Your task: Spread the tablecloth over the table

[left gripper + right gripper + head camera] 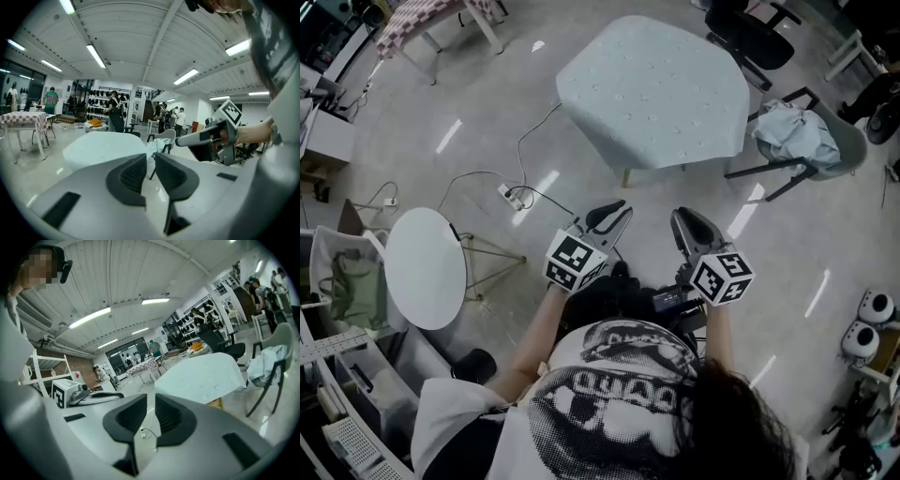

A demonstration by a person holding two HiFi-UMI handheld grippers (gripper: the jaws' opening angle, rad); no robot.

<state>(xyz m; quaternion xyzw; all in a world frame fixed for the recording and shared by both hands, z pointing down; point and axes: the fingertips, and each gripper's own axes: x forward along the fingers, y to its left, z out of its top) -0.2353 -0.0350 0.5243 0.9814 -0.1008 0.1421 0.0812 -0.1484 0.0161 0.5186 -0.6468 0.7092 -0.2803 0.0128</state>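
A pale blue tablecloth (654,89) lies spread over the table ahead, its edges hanging down at the sides; it also shows in the left gripper view (105,147) and the right gripper view (201,378). Both grippers are held close to the person's body, well short of the table. My left gripper (619,212) (151,158) has only a narrow gap between its jaws, and nothing is in it. My right gripper (681,218) (151,398) stands the same way, jaws nearly together and empty. Each gripper shows in the other's view.
A grey chair (806,141) with a bundle of cloth on it stands right of the table. A round white side table (425,267) is at the left. A power strip (514,195) and its cable lie on the floor. A black office chair (750,37) and a checkered table (422,14) stand beyond.
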